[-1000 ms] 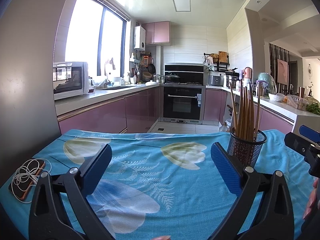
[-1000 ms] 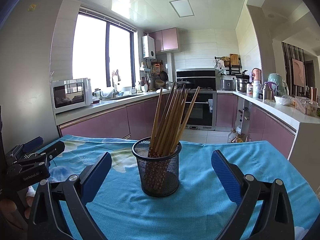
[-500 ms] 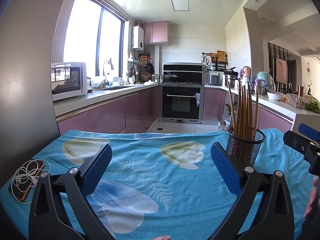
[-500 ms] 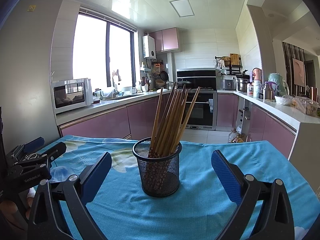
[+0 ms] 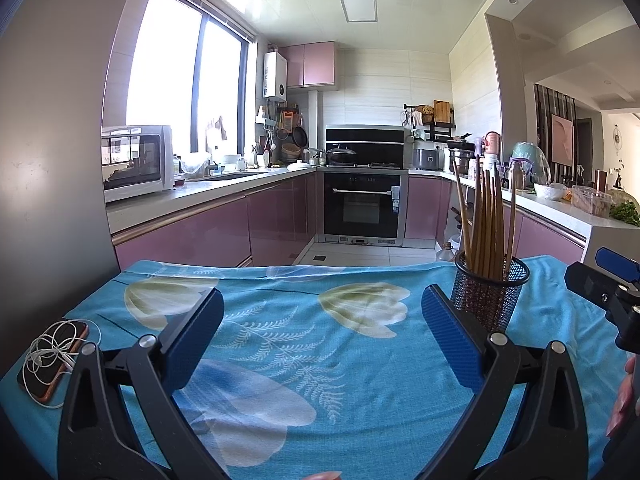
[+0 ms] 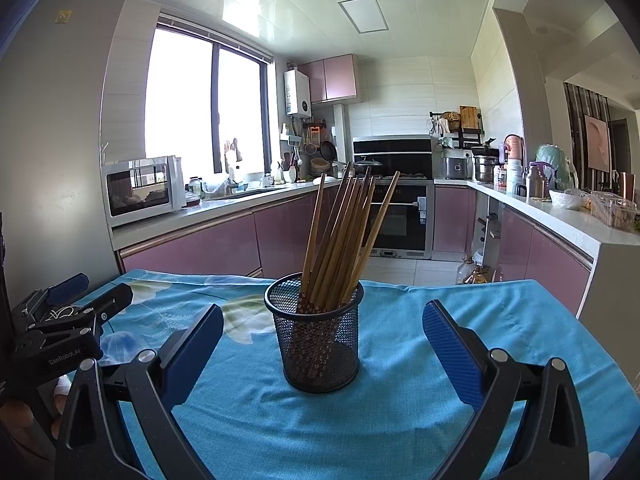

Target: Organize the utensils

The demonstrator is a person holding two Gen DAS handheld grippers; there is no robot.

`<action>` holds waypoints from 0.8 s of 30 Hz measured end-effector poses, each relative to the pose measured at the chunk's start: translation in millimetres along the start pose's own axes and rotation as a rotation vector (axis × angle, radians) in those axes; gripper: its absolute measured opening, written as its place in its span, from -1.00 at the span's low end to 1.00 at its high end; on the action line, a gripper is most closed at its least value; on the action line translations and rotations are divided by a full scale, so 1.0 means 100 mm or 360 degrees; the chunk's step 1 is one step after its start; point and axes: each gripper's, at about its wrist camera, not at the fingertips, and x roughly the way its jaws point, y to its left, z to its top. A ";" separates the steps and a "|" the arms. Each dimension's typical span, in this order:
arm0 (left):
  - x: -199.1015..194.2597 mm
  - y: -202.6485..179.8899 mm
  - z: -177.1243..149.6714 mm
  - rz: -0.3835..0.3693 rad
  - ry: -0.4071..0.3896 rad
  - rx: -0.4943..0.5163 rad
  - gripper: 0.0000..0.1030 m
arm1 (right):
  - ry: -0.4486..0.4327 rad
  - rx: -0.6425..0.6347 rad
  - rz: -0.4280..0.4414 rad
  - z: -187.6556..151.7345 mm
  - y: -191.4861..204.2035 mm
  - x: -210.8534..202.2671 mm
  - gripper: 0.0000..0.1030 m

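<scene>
Holder (image 5: 490,296) drifted left; left tool (image 6: 70,320) (jaws apart) reads "GenRobot.AI".

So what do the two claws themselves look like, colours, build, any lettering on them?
Both match. The left claw and right claw have black plastic frames with triangular cutouts, silver pivot screws, and flat blue pads with a fine woven texture. Seen from the right wrist view, the left one carries small white lettering on its side, roughly "GenRobot.AI". No cables or sleeves show.
</scene>
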 end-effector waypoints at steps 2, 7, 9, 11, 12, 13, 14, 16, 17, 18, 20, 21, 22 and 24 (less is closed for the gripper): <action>0.00 0.01 0.00 0.0003 -0.0002 0.0003 0.89 | 0.0002 0.0004 0.0003 0.00 0.00 0.00 0.87; 0.00 0.01 0.00 -0.0004 -0.0003 0.0010 0.89 | 0.0006 0.0011 -0.0003 -0.01 -0.01 -0.01 0.87; 0.00 0.00 0.00 -0.0007 -0.0002 0.0011 0.89 | 0.0007 0.0015 -0.0003 -0.01 -0.01 -0.01 0.87; 0.01 0.00 0.00 -0.0002 -0.0004 0.0011 0.89 | 0.0006 0.0015 -0.0006 -0.01 -0.01 -0.01 0.87; 0.01 -0.01 0.00 -0.0005 -0.0004 0.0013 0.89 | 0.0007 0.0013 -0.0006 0.00 -0.02 -0.01 0.87; 0.00 0.00 0.00 -0.0012 -0.0006 0.0015 0.89 | 0.0009 0.0012 -0.0006 0.00 -0.02 -0.01 0.87; 0.00 -0.01 0.00 -0.0014 -0.0009 0.0016 0.89 | 0.0012 0.0012 -0.0006 0.00 -0.02 0.00 0.87; -0.01 -0.01 -0.01 -0.0013 -0.0015 0.0025 0.89 | 0.0030 0.0013 -0.0010 0.00 -0.05 0.02 0.87; -0.01 -0.02 -0.01 -0.0011 -0.0009 0.0032 0.89 | 0.0050 0.0020 -0.0019 0.00 -0.09 0.04 0.87; 0.00 -0.01 -0.01 -0.0008 0.0008 0.0037 0.89 | 0.0084 0.0028 -0.0037 0.00 -0.14 0.07 0.87; 0.06 0.00 -0.01 -0.0001 0.0069 0.0038 0.89 | 0.0194 0.0030 -0.0124 -0.02 -0.29 0.18 0.87; 0.11 0.02 -0.02 0.0007 0.0116 0.0040 0.89 | 0.0300 0.0032 -0.0192 -0.05 -0.41 0.28 0.87; 0.15 0.03 -0.03 0.0015 0.0148 0.0039 0.89 | 0.0394 0.0051 -0.0256 -0.08 -0.54 0.36 0.87; 0.25 0.11 -0.05 0.0043 0.0228 0.0033 0.89 | 0.0575 0.0127 -0.0347 -0.18 -0.85 0.52 0.87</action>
